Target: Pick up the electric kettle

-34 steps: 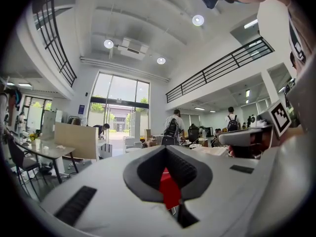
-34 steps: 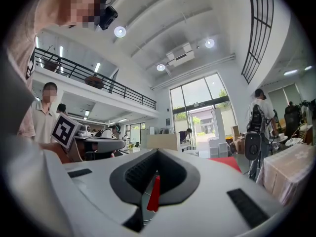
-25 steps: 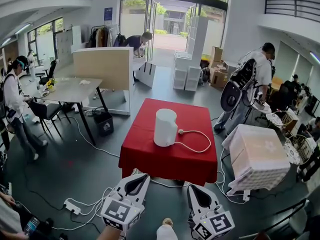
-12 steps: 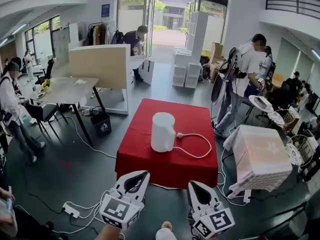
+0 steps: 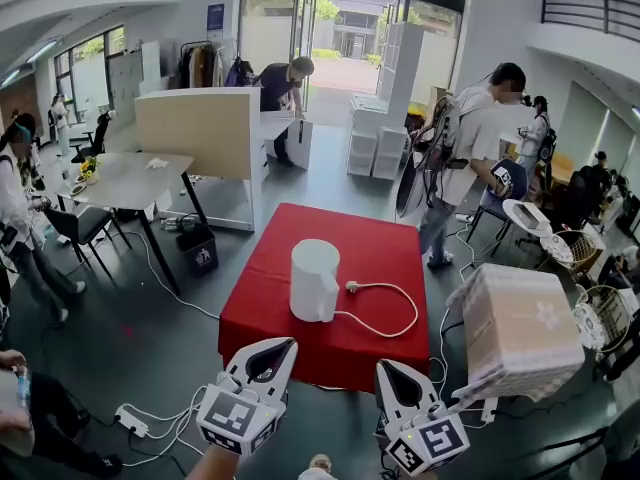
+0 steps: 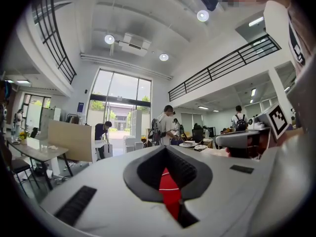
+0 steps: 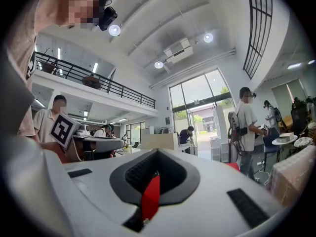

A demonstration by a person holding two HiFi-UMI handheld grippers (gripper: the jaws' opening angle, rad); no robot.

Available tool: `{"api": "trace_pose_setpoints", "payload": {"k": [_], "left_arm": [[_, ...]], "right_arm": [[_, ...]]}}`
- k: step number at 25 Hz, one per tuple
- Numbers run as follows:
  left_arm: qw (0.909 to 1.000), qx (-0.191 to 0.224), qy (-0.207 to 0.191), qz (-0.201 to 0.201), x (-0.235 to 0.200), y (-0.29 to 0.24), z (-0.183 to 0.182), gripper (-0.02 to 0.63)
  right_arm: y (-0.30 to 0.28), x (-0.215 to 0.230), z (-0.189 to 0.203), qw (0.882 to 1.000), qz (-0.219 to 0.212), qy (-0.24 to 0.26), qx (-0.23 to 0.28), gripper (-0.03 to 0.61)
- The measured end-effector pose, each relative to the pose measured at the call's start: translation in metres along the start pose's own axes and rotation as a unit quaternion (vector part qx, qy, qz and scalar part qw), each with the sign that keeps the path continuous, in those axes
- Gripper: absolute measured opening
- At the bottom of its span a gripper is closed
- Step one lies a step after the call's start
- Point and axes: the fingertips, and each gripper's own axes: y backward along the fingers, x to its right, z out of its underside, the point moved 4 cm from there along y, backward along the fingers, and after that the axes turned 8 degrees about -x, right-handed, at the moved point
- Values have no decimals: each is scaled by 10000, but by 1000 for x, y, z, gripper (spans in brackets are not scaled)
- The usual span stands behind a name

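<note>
1. Both the left gripper (image 5: pixel 283 346) and the right gripper (image 5: pixel 386 368) hover with jaws pressed together, holding nothing.
2. Nothing is done yet: the white electric kettle (image 5: pixel 314 280) stands untouched on the red-clothed desk (image 5: pixel 385 238) (cord (image 5: pixel 388 313) looped beside it), well ahead of them.
3. Around it are a grey floor (image 5: pixel 150 338), glass doors (image 5: pixel 340 18) and busy people (image 5: pixel 465 158).

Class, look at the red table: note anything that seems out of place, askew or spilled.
Nothing is spilled; the white kettle stands upright on the red tablecloth. Only its cord looks untidy: it sprawls in a loose loop, plug lying free on the cloth.
</note>
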Motion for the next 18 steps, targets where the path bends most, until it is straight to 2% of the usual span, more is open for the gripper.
{"api": "trace_pose_setpoints", "payload": {"k": [7, 13, 18], "left_arm": [[9994, 237, 237, -116, -8, -44, -13, 0], [9992, 99, 40, -380, -21, -70, -18, 0], [9990, 121, -9, -432, -37, -86, -25, 0]], "right_arm": [[-32, 50, -7, 9997, -246, 56, -47, 10], [-60, 73, -13, 9990, -434, 45, -34, 10], [-82, 80, -16, 9986, -523, 24, -59, 10]]}}
